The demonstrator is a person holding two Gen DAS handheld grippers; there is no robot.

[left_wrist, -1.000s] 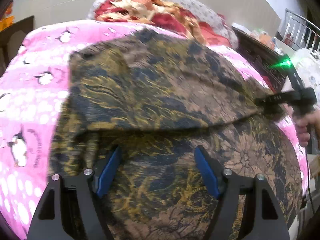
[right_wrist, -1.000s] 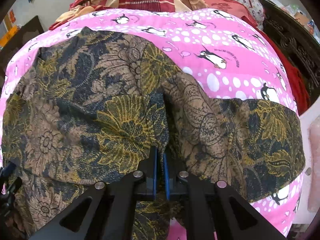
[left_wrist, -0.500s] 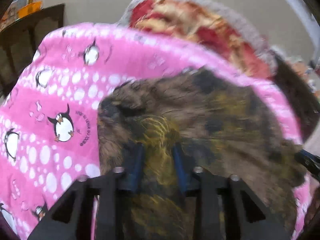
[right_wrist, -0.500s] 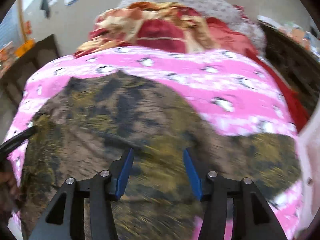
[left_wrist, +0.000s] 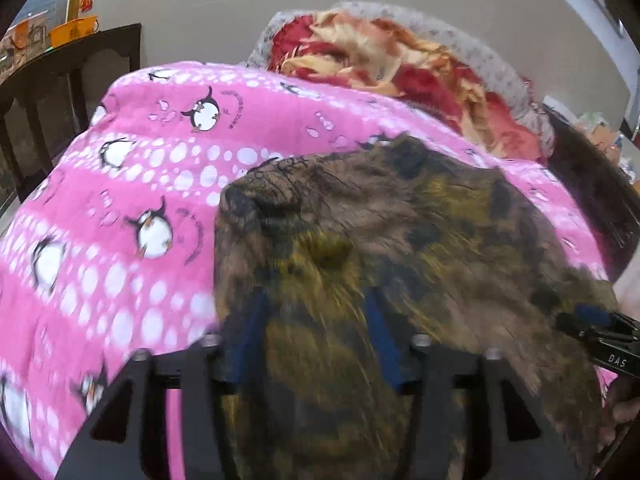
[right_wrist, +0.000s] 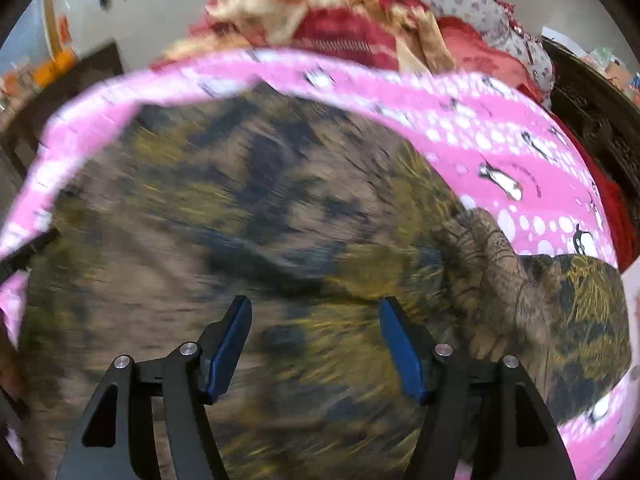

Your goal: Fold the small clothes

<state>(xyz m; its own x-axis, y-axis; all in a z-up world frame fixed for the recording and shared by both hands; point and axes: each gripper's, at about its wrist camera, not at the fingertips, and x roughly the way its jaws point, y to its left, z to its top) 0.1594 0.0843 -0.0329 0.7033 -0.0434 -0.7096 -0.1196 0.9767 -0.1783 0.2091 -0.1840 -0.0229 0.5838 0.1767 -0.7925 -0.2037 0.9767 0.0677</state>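
A brown, gold and dark floral garment [left_wrist: 400, 232] lies spread on the pink penguin blanket [left_wrist: 120, 200]. My left gripper [left_wrist: 318, 332] hovers over the garment's left part, near its left edge. Its blue pads stand apart and the jaws are opening, with blurred cloth showing in the gap below them. My right gripper [right_wrist: 316, 340] is above the garment [right_wrist: 240, 200], its jaws opening wide and nothing pinched between them. A raised fold [right_wrist: 492, 260] runs just right of it. The right gripper's tip [left_wrist: 592, 328] also shows at the left wrist view's right edge.
A heap of red and cream bedding [left_wrist: 400, 60] sits at the far end of the blanket [right_wrist: 500, 140]. Dark wooden furniture [left_wrist: 60, 100] stands to the left with orange tubs [left_wrist: 72, 30] on top. Dark carved wood [right_wrist: 592, 120] borders the right side.
The right gripper was shut on a pinch of cloth, let it go and opened wide. The left gripper shifted toward the garment's left edge, narrowed, then widened again.
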